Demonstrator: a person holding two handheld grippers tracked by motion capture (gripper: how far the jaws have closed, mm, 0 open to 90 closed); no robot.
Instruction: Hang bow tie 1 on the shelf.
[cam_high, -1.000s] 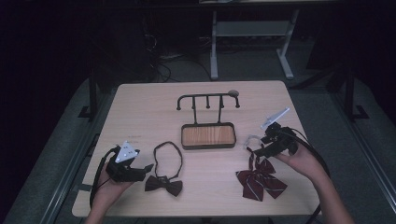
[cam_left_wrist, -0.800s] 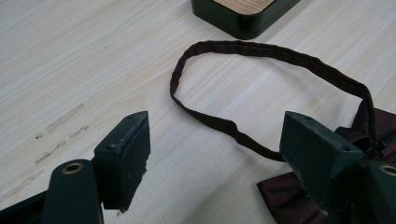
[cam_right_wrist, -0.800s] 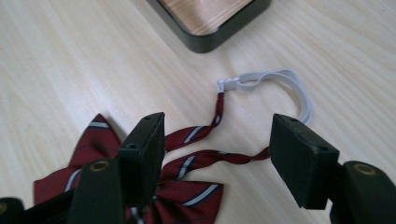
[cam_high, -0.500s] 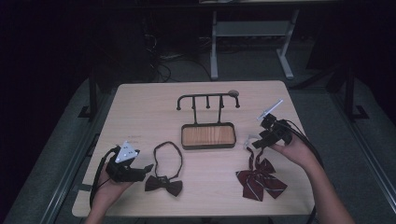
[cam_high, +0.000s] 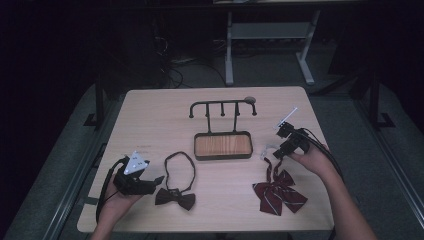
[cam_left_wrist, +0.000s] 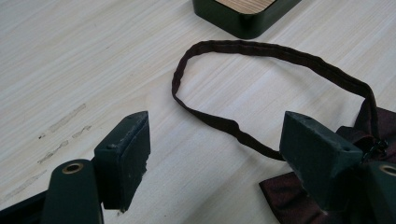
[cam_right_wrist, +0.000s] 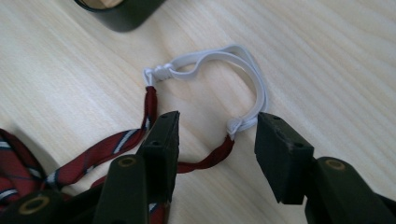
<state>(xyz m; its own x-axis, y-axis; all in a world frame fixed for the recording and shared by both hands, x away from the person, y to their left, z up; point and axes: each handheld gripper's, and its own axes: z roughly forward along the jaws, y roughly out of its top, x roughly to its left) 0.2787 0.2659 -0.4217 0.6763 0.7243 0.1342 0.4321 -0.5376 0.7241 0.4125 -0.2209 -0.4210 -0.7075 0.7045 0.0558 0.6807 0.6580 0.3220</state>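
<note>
At the lower right of the frame, the right gripper (cam_high: 281, 150) holds its fingers (cam_right_wrist: 285, 154) wide around the white elastic loop (cam_right_wrist: 243, 70) of a striped red bow tie (cam_high: 278, 191) lying on the counter (cam_high: 160, 115). The move in hand looks like a grasp on that loop; closing on it comes next, perhaps for the hook rack (cam_high: 222, 106) at centre. At lower left, the left gripper (cam_high: 150, 182), fingers wide, rests beside a dark bow tie (cam_high: 175, 199).
</note>
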